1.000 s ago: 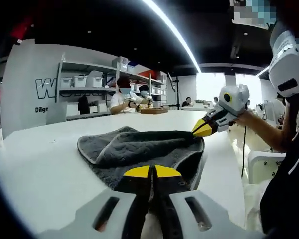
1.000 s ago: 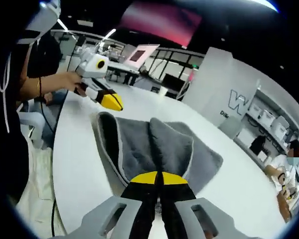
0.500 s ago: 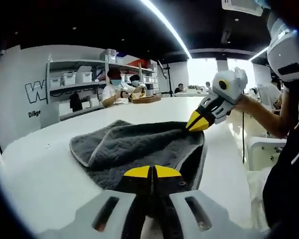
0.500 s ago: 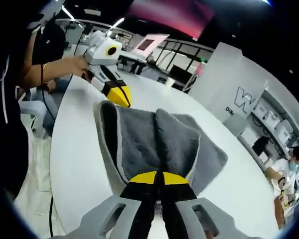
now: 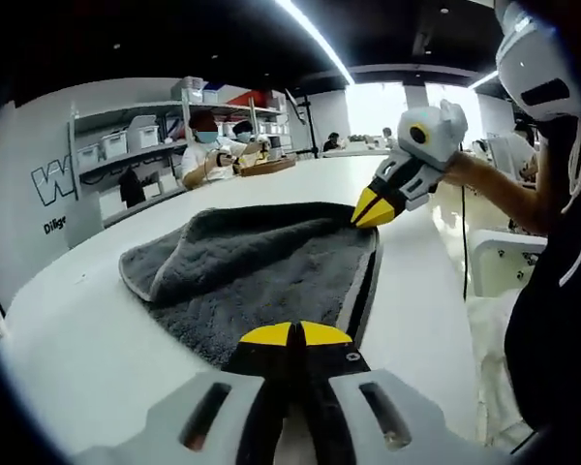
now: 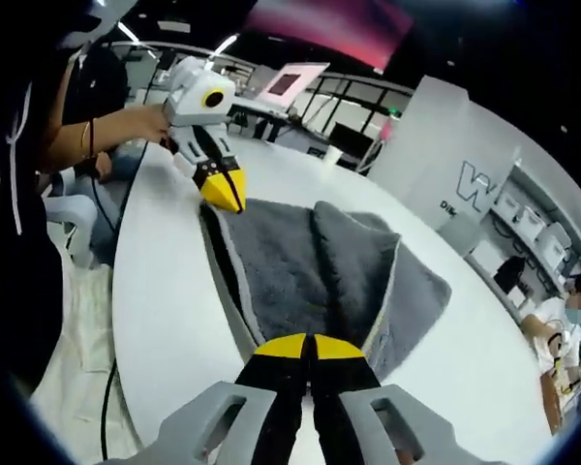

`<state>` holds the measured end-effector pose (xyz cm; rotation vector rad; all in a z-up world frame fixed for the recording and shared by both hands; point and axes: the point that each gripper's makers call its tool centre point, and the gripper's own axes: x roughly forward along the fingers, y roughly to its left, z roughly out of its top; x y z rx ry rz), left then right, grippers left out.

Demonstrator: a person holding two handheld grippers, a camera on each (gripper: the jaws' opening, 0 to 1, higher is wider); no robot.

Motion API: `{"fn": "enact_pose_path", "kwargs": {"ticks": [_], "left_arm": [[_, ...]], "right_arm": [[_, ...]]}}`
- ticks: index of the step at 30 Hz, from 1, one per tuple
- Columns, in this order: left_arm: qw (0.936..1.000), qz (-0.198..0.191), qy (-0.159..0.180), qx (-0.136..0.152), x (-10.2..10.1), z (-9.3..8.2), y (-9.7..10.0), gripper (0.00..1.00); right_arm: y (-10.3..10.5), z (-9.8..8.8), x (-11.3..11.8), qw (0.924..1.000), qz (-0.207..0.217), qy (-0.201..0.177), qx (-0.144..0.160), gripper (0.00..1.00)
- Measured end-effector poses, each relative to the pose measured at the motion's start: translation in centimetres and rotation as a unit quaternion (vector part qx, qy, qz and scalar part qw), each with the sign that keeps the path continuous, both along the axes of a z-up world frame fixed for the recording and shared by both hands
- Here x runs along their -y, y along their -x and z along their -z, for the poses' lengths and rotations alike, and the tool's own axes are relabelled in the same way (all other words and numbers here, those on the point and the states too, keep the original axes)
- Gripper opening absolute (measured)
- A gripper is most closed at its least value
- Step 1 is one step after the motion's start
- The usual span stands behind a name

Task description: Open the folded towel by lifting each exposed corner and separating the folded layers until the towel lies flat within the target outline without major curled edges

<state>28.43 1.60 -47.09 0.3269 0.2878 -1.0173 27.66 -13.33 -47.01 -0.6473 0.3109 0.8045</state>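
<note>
A grey towel (image 5: pixel 261 266) with a pale edge trim lies on the white table (image 5: pixel 97 339), partly spread, one layer still folded over along its left side. In the left gripper view my left gripper (image 5: pixel 293 335) is at the towel's near edge, jaws together on the cloth. The right gripper (image 5: pixel 372 209) comes in from the right, held by a hand, its yellow tip pinched on the far corner. In the right gripper view a raised fold runs down the middle of the towel (image 6: pixel 310 262). My right gripper (image 6: pixel 308 347) is shut on the near edge, and the left gripper (image 6: pixel 224 190) holds the far corner.
The person's arm and dark clothes fill the right side (image 5: pixel 552 291) of the left gripper view. A white chair (image 5: pixel 499 266) and a cable hang beside the table edge. Shelves with bins (image 5: pixel 126 145) and seated people (image 5: pixel 213 155) are at the back.
Both grippers have pulled apart with their corners, and the towel has stretched out and lies flatter. The ridge in the cloth is lower than a second ago.
</note>
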Motion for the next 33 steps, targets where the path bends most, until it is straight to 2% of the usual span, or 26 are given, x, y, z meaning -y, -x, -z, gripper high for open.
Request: {"fn": "enact_pose_path", "kwargs": {"ticks": [10, 16, 20, 23, 28, 33], "left_arm": [[0.9997, 0.008, -0.02, -0.007, -0.2, 0.7, 0.6, 0.0], [0.9995, -0.003, -0.003, -0.03, -0.5, 1.0, 0.5, 0.0], [0.9989, -0.01, 0.012, -0.045, -0.6, 1.0, 0.4, 0.0], [0.9988, -0.011, 0.013, -0.046, -0.5, 1.0, 0.4, 0.0], [0.9995, -0.012, 0.003, -0.028, -0.5, 0.7, 0.4, 0.0], [0.9996, -0.021, 0.009, -0.017, -1.0, 0.0, 0.4, 0.0]], "right_arm": [[0.6, 0.7, 0.4, 0.9999, 0.005, -0.008, -0.01, 0.0], [1.0, 1.7, 0.9, 0.9995, 0.011, -0.016, -0.027, 0.0], [1.1, 1.4, 0.8, 0.9993, 0.016, -0.024, -0.026, 0.0], [1.3, 1.2, 0.4, 0.9995, 0.005, -0.022, -0.023, 0.0], [1.4, 0.4, -0.4, 0.999, -0.005, -0.04, -0.02, 0.0], [0.2, -1.9, -0.8, 0.996, -0.008, -0.088, -0.01, 0.0]]}}
